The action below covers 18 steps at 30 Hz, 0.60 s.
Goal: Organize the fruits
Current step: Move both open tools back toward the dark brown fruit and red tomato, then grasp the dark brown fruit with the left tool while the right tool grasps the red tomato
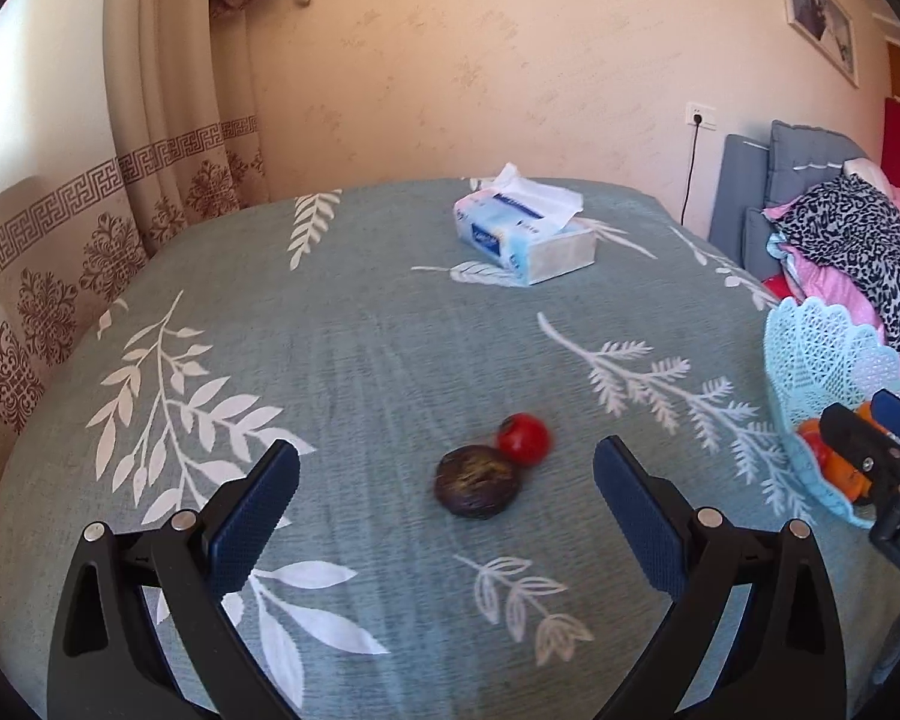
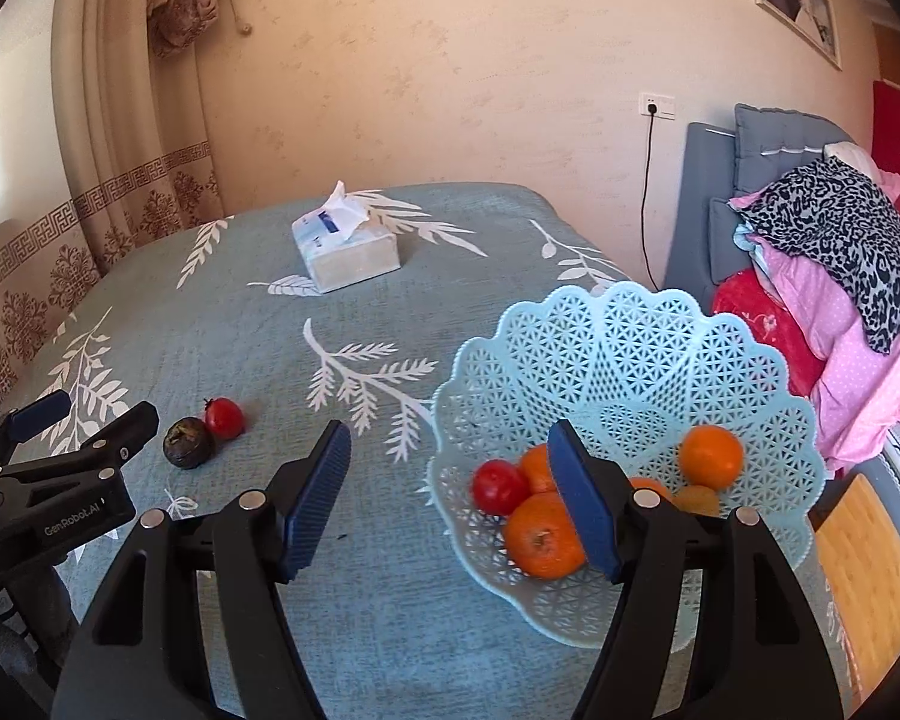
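Observation:
A dark purple fruit (image 1: 475, 480) and a small red tomato (image 1: 523, 438) touch each other on the blue-green tablecloth (image 1: 360, 360). My left gripper (image 1: 447, 480) is open and empty, with its fingers on either side of the pair and short of them. Both fruits also show in the right wrist view: the purple fruit (image 2: 188, 442) and the tomato (image 2: 224, 417). A light blue lattice basket (image 2: 630, 348) holds several oranges (image 2: 710, 456) and a red tomato (image 2: 498, 486). My right gripper (image 2: 450, 498) is open and empty at the basket's near left rim.
A tissue box (image 1: 522, 234) stands at the back of the table, also in the right wrist view (image 2: 345, 249). A curtain (image 1: 60, 240) hangs at left. A bed with piled clothes (image 2: 840, 252) lies to the right. The basket rim (image 1: 822, 360) is at the table's right edge.

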Motion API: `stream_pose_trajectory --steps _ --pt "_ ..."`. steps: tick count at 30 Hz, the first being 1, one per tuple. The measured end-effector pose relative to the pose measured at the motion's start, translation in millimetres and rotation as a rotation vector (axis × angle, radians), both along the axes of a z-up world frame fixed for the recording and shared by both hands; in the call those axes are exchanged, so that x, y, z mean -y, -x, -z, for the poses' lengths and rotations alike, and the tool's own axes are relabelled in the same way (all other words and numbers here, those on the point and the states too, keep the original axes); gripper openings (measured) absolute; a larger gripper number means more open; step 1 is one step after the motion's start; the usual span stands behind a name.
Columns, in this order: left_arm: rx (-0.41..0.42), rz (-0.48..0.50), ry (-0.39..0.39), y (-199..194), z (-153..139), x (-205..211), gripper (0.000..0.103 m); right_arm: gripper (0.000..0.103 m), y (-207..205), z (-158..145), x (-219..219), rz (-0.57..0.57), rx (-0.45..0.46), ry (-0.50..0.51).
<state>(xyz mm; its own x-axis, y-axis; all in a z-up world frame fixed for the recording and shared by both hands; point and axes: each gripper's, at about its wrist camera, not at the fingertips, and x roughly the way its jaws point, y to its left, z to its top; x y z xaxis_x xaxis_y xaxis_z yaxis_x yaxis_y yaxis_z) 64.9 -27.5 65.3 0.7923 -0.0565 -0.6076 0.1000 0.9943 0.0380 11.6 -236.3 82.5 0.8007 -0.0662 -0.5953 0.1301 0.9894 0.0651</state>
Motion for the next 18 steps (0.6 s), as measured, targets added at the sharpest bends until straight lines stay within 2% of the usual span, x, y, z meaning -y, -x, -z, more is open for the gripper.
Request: stream_pose_trajectory --steps 8,10,14,17,18 --pt "-0.073 0.022 0.036 -16 22 -10 0.096 0.07 -9 4 -16 -0.047 -0.016 0.015" --pt "-0.101 0.033 0.042 -22 29 -10 0.085 0.07 -11 4 -18 -0.054 -0.02 0.015" --pt "-0.171 0.051 0.074 -37 40 -10 0.076 0.07 -15 6 -23 -0.069 -0.028 0.014" --pt "-0.194 0.065 0.092 -43 44 -8 0.069 0.07 -17 7 -28 -0.084 -0.03 0.019" --pt "-0.203 0.072 0.094 -44 45 -8 0.064 0.07 -18 7 -29 -0.09 -0.031 0.02"
